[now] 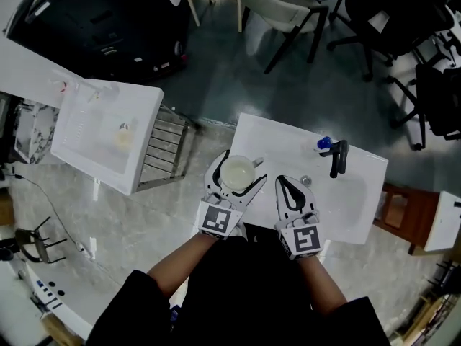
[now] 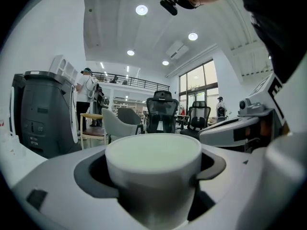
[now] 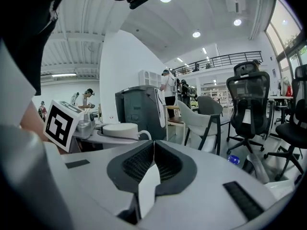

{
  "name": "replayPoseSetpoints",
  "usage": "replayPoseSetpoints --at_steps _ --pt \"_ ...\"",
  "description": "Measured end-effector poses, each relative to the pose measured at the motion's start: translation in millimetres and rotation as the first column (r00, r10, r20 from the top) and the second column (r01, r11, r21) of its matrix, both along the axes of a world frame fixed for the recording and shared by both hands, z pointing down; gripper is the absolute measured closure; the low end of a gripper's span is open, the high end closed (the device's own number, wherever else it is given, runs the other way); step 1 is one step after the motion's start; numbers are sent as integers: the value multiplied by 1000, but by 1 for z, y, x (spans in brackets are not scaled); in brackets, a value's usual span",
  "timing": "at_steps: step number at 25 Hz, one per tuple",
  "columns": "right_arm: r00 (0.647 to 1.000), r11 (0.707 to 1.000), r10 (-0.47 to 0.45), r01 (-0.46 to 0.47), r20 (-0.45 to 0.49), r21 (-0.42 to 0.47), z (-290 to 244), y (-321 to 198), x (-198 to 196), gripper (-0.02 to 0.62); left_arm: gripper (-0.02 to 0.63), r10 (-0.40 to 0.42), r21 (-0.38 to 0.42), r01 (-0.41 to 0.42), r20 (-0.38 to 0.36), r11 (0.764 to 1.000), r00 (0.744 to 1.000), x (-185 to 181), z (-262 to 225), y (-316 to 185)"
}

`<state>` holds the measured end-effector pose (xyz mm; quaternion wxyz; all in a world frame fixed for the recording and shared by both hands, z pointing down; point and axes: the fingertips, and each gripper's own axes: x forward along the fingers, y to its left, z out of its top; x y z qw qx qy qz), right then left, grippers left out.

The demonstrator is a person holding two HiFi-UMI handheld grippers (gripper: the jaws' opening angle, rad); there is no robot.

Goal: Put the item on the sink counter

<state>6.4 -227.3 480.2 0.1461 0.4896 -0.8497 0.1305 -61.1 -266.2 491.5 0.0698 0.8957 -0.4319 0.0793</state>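
Left gripper (image 1: 241,166): jaws wide, closed round a white cup (image 2: 152,157), pads on its sides. Right gripper (image 3: 152,164): jaws together, nothing between them, held just beside the left one. In the head view the cup sits over the near left part of the sink counter (image 1: 288,139), left of the basin (image 1: 346,193) and well apart from the black faucet (image 1: 337,156). Carry judged done; the cup is over the target surface. Whether its base already rests on the counter cannot be read from above, possibly still just off it. Remaining: lower if needed, release, withdraw.
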Motion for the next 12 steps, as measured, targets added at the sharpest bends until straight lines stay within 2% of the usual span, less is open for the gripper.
replayPoseSetpoints --at_steps 9,12 --pt "999 999 38 -38 -1 -35 27 -41 21 563 164 -41 -70 40 -22 997 999 18 63 -56" --pt "999 999 40 -41 35 11 27 -51 29 563 164 -49 -90 48 -9 995 999 25 86 -72"
